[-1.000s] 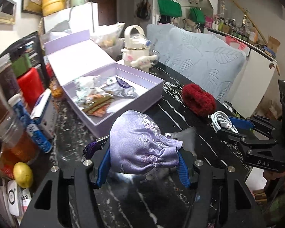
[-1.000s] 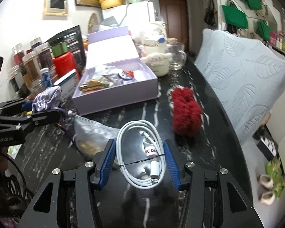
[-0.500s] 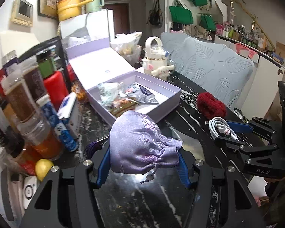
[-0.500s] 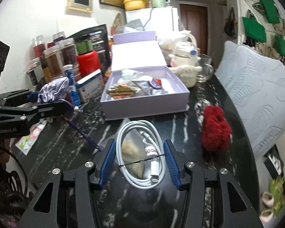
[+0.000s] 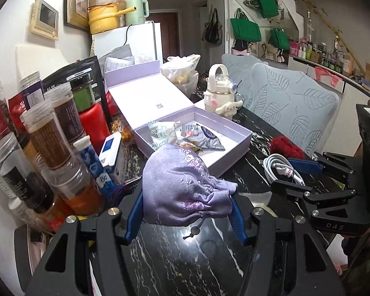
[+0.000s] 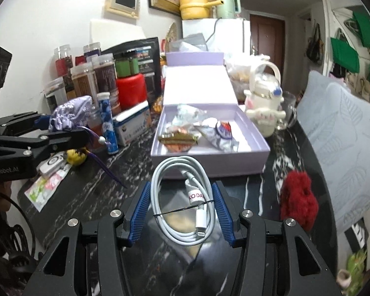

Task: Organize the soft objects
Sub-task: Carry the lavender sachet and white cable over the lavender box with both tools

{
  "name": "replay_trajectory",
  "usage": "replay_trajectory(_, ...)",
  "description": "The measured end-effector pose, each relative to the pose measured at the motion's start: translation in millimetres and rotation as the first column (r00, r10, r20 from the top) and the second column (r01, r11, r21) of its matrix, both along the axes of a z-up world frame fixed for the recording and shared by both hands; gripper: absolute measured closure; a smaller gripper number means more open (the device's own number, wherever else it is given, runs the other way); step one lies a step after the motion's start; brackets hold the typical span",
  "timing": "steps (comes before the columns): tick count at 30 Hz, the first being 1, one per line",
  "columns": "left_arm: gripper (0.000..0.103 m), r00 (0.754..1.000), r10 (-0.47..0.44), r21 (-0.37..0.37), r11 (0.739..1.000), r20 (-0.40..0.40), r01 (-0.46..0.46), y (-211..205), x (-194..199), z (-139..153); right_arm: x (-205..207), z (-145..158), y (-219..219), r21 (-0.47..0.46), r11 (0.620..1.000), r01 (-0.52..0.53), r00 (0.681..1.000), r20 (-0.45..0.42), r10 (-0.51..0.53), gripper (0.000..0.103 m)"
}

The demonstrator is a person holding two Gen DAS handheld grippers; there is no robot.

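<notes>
My left gripper (image 5: 186,206) is shut on a lilac satin drawstring pouch (image 5: 182,185), held above the black marble table (image 5: 185,259). In the right wrist view the same pouch (image 6: 70,112) sits in that gripper at the far left. A coiled white cable (image 6: 182,197) is pinched between the blue pads of my right gripper (image 6: 182,206), lifted just short of the open lilac box (image 6: 256,143). From the left wrist view the cable (image 5: 280,170) shows at the right. The box (image 5: 234,145) holds several packets. A red fuzzy scrunchie (image 6: 298,199) lies on the table to the right.
Jars and bottles (image 5: 49,133) crowd the left edge, with a blue tube (image 6: 109,125) and a small carton (image 6: 133,123). A white kettle with a plush toy (image 6: 265,106) stands behind the box. A leaf-patterned chair back (image 5: 291,103) lines the right side.
Both grippers have risen and drawn back from the table with their loads. The clear bag under the cable now lies lower, partly hidden by the right gripper.
</notes>
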State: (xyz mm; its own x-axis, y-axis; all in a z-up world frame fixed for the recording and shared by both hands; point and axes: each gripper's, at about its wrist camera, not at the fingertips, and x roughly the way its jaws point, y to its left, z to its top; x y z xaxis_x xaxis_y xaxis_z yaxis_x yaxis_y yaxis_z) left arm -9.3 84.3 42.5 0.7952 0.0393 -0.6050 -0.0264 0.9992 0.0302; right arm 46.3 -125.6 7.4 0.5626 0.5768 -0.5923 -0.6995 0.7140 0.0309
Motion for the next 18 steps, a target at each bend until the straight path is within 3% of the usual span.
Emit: replay_trajectory(18,0.044,0.993,-0.004,0.026,1.000,0.122,0.001,24,62,44,50,52,25,0.027,0.999,0.019,0.995,0.098,-0.022,0.052)
